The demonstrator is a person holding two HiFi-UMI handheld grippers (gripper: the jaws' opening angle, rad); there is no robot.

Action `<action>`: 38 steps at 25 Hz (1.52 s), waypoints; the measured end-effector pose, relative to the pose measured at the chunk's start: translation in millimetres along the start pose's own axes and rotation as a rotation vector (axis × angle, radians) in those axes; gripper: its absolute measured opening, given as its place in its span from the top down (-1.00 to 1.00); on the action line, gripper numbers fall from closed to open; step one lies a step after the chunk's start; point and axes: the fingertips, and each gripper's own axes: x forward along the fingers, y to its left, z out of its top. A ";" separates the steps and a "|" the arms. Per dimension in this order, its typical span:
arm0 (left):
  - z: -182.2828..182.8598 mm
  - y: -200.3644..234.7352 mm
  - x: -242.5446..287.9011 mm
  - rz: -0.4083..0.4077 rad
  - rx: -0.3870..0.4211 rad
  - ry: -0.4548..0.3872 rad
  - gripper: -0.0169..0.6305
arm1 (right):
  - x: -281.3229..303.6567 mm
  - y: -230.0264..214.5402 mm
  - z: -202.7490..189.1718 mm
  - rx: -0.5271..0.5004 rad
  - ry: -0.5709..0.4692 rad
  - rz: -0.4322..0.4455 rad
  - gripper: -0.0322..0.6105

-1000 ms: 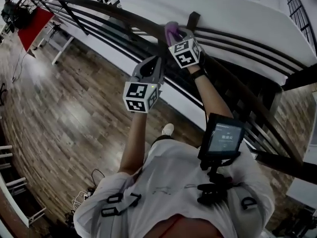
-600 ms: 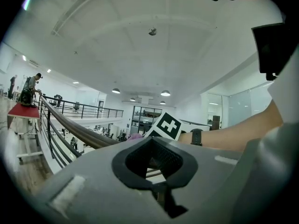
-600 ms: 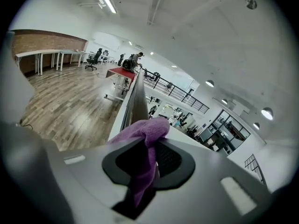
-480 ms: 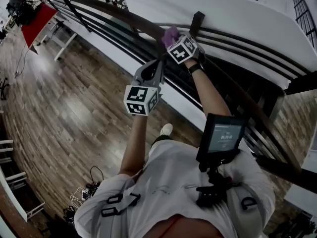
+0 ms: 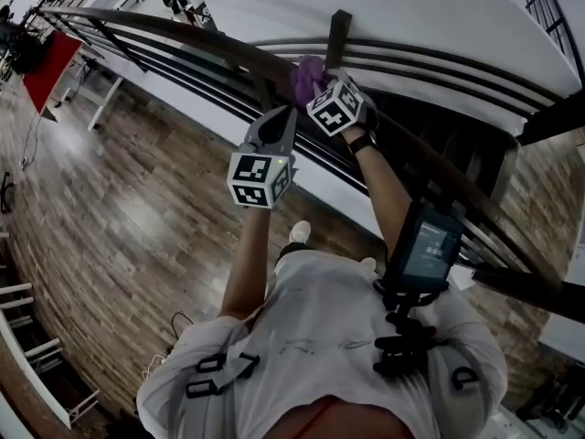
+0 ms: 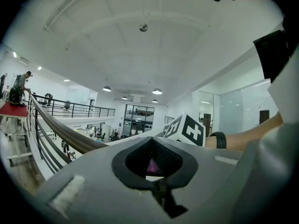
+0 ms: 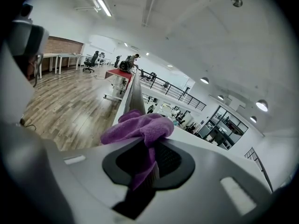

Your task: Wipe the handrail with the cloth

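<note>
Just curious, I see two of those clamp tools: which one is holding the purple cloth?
The right hand-held gripper, shut on the purple cloth at the handrail; the left hand-held gripper is shut with nothing in it.

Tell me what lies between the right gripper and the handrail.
The purple cloth: pinched in the right gripper, it bunches over the handrail, as the right gripper view shows.

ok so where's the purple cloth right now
Head view, upper centre: the purple cloth sits on the top handrail, clamped in the right gripper, beside the dark upright post.
</note>
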 end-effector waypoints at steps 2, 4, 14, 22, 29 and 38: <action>-1.4 -13.6 5.1 -0.013 0.008 0.002 0.95 | -13.1 -1.4 -11.0 0.008 -0.005 -0.001 0.73; -4.1 -26.8 11.2 -0.030 0.014 0.000 0.95 | -25.1 -3.5 -24.6 0.024 -0.012 -0.016 0.73; -14.0 -114.1 41.8 -0.162 0.044 0.019 0.95 | -95.3 -26.2 -92.8 0.087 0.006 -0.111 0.73; -14.2 -177.9 58.6 -0.251 0.066 0.032 0.95 | -173.5 -46.4 -163.2 0.165 0.041 -0.223 0.73; -23.2 -259.4 85.0 -0.390 0.096 0.054 0.95 | -243.6 -71.1 -234.1 0.261 0.058 -0.356 0.73; -37.5 -383.6 103.4 -0.636 0.135 0.091 0.95 | -358.8 -108.7 -342.7 0.401 0.163 -0.616 0.73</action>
